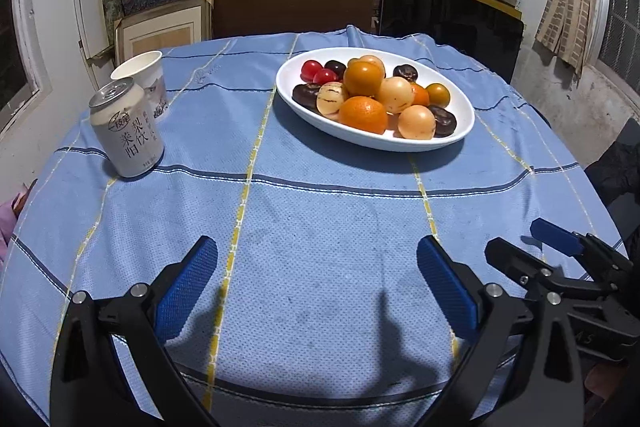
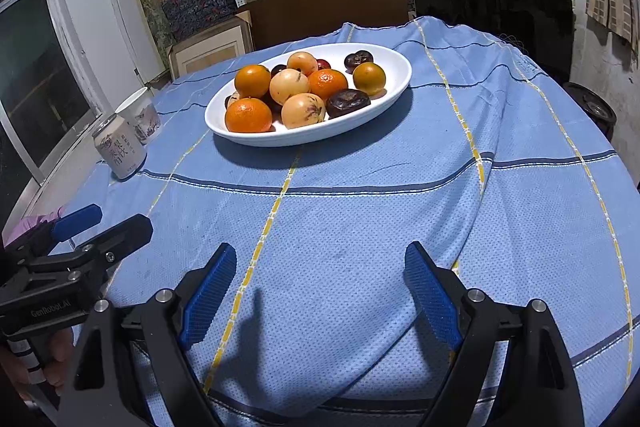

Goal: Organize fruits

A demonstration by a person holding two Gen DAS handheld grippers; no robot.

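a round table (image 1: 320,211) wears a light blue woven cloth (image 2: 360,211) with a fine dotted mesh texture, crossed by dark blue bands and thin yellow-and-white stripes; the cloth rucks into soft folds near the right side in the right wrist view. on the far half of the table sits a glossy white oval dish (image 1: 460,131), shallow with a smooth raised rim, and the fruits (image 1: 372,95) lie heaped inside it: round dimpled oranges (image 1: 364,114), pale peach-coloured smooth globes with faint streaks, small shiny red ones at the back, flat dark wrinkled brown ones, and a greenish-orange one at the dish's right end. the same dish (image 2: 256,139) shows in the right wrist view, fruit touching fruit in a low pile.

well to the left of the dish stands a pale cylindrical metal can (image 1: 127,131) with dark printed characters, and just behind it a white paper cup (image 1: 141,75) with a grey printed scene.

the left gripper (image 1: 317,291) hangs over the near bare cloth, its fingers (image 1: 186,291) spread wide with nothing between them; the pads are blue and ribbed on black plastic arms with silver pins. the right gripper (image 2: 320,299) hangs likewise beside it, fingers (image 2: 210,293) spread wide and holding nothing.
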